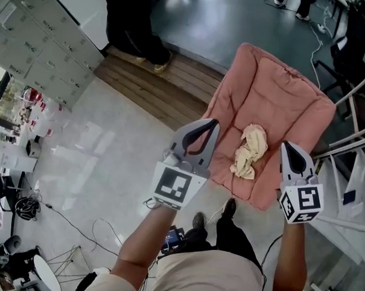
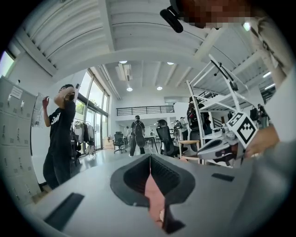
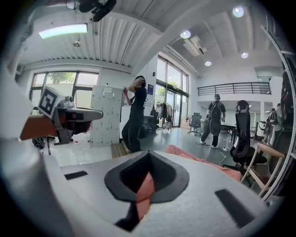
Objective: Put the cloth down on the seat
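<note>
A crumpled cream cloth (image 1: pixel 250 152) lies loose on the seat of a pink padded chair (image 1: pixel 275 91). Neither gripper touches it. In the head view my left gripper (image 1: pixel 214 122) hangs over the chair's left edge, just left of the cloth. Its jaws are shut with nothing between them. My right gripper (image 1: pixel 286 146) hovers at the cloth's right, over the seat's right side, shut and empty too. In the left gripper view the jaws (image 2: pixel 150 159) meet in a line, with pink showing below. The right gripper view shows its jaws (image 3: pixel 149 157) shut above the pink chair (image 3: pixel 203 163).
A person in black (image 1: pixel 136 25) stands on a wooden strip beyond the chair, beside grey lockers (image 1: pixel 42 45). A white metal rack (image 1: pixel 352 140) stands close on the right. Cables and gear (image 1: pixel 29 207) lie on the pale floor at left. My own feet (image 1: pixel 212 218) are by the chair's front.
</note>
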Available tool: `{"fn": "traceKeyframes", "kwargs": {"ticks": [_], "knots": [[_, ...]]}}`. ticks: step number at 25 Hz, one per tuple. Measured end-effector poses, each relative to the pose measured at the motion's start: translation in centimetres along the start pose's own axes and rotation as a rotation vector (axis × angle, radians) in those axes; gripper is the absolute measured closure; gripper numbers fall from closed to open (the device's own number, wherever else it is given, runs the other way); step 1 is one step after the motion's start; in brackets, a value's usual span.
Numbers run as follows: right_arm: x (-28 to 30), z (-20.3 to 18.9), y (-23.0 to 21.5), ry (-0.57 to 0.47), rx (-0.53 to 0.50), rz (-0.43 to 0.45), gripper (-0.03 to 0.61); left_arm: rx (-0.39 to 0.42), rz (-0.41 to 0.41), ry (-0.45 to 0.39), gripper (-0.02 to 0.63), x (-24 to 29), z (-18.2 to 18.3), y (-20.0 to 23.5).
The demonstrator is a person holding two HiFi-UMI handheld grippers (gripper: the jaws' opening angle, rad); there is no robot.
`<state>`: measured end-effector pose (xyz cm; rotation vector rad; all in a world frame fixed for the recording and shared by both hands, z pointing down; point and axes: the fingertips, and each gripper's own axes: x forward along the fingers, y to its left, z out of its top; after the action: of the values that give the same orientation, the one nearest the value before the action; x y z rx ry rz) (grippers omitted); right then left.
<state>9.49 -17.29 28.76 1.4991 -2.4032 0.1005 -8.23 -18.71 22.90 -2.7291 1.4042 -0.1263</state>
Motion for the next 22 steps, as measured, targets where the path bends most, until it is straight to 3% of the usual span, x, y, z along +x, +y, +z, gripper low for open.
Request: {"fn": "traceKeyframes", "kwargs": {"ticks": [11, 22], "knots": [[-8.7, 9.4, 3.3, -0.102, -0.050, 0.011, 0.588, -0.060, 0.005, -0.045, 0.603, -7.4, 7.6, -0.1], [-15.2, 12.2, 5.1, -0.154, -0.077, 0.006, 0.588, 0.021, -0.053, -0.077, 0.603, -11.9, 12.3, -3.7]]}}
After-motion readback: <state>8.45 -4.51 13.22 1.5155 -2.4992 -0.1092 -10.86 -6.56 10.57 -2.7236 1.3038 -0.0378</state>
